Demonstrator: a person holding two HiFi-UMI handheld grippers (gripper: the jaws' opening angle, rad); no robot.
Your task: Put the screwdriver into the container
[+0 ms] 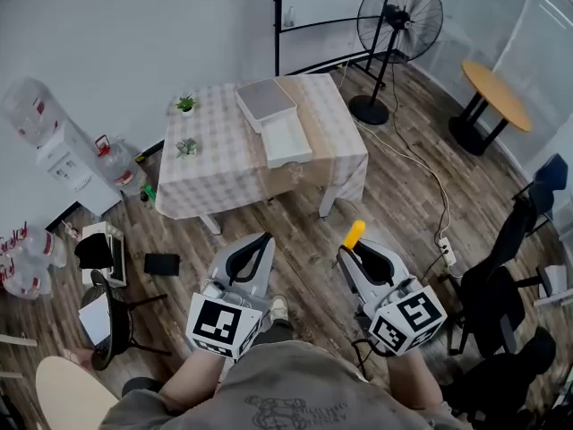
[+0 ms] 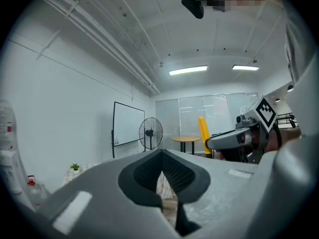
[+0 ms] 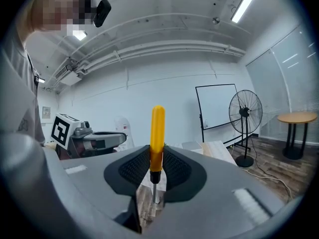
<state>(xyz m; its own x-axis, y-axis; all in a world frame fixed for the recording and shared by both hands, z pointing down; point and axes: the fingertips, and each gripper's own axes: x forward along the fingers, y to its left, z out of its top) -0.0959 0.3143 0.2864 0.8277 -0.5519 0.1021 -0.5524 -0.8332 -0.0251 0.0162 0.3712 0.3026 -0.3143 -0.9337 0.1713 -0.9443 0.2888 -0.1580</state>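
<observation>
A screwdriver [image 1: 354, 234] with a yellow handle stands upright between the jaws of my right gripper [image 1: 351, 247], which is shut on it. In the right gripper view the screwdriver [image 3: 157, 138] has its handle up and its metal shaft pointing down. My left gripper [image 1: 266, 238] is shut with nothing in it, and its pads [image 2: 149, 173] meet. Both grippers hang over the wooden floor, short of the table [image 1: 215, 164] with the checked cloth. A white container [image 1: 286, 140] and a grey tray [image 1: 265, 99] lie on that table.
Two small potted plants [image 1: 185, 104] stand on the table's left side. A standing fan [image 1: 398, 16] and a round wooden table [image 1: 497, 92] are at the back right. A power strip [image 1: 445, 253] and black chairs [image 1: 510, 267] are at the right, a water dispenser [image 1: 54, 146] at the left.
</observation>
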